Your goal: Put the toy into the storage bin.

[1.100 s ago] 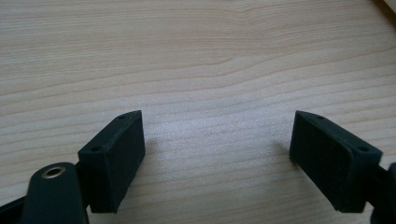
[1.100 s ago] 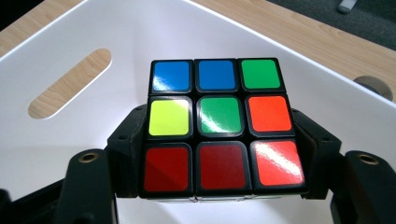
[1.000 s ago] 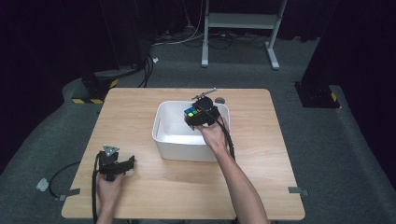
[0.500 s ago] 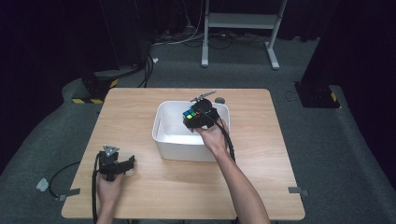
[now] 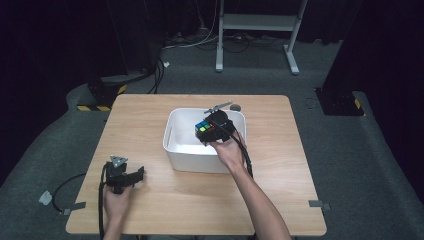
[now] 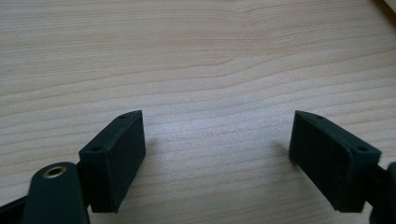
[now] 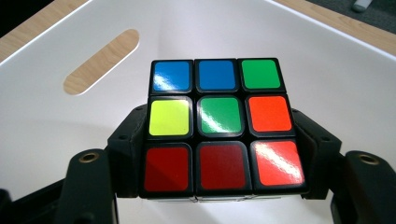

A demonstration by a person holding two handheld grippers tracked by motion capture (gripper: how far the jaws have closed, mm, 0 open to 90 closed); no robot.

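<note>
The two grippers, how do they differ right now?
The right gripper is shut on the Rubik's cube, while the left gripper is open with nothing between its jaws. The right gripper is held over the white bin; the left gripper sits low over the bare wooden table, away from the bin. Both are black and hand-held.

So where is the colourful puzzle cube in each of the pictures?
High view: the puzzle cube sits just right of the middle, over the white bin, held by the right hand-held gripper.
Left gripper view: the cube isn't in it, just the wooden table between the open jaws.
Right gripper view: the cube is in the middle, clamped between the jaws.
Shared landmark: the white bin, in the high and right gripper views.
</note>
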